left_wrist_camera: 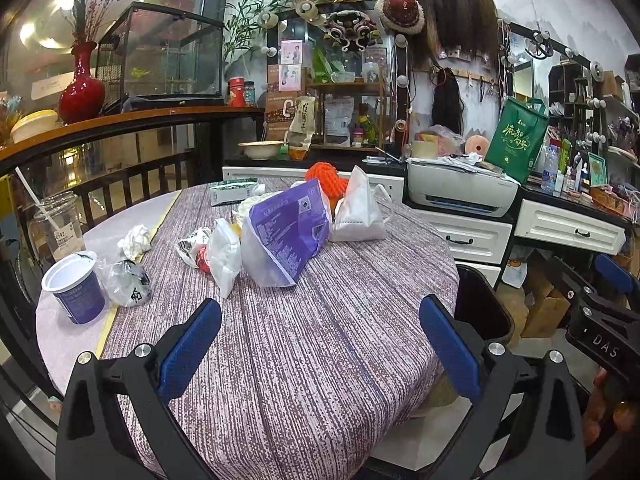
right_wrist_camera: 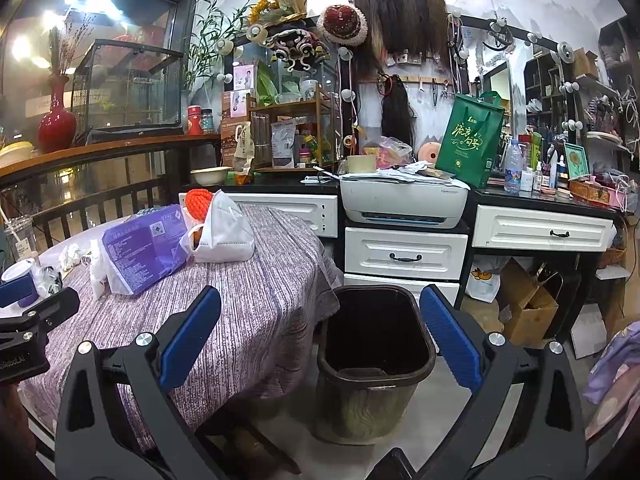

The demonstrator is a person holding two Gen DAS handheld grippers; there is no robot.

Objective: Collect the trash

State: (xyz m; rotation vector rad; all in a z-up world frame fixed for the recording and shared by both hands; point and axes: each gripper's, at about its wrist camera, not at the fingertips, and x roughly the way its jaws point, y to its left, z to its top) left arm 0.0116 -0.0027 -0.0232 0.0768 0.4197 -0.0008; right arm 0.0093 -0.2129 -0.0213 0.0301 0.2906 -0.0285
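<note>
Lying slantwise, purple bag (left_wrist_camera: 286, 228) — mouth toward far-right; left tongs (left_wrist_camera: 320, 354), right tongs (right_wrist_camera: 320, 354) wide open, empty

Bright indoor light, upper-left ceiling-lamp glare, strong fisheye edge distortion

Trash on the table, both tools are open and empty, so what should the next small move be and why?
Probably bring the left tool forward to the purple bag, the biggest piece nearest its open fingers. Nothing is held yet, and the bin stands open and looks empty beside the table, under the right tool, so a drop there would be short.
</note>
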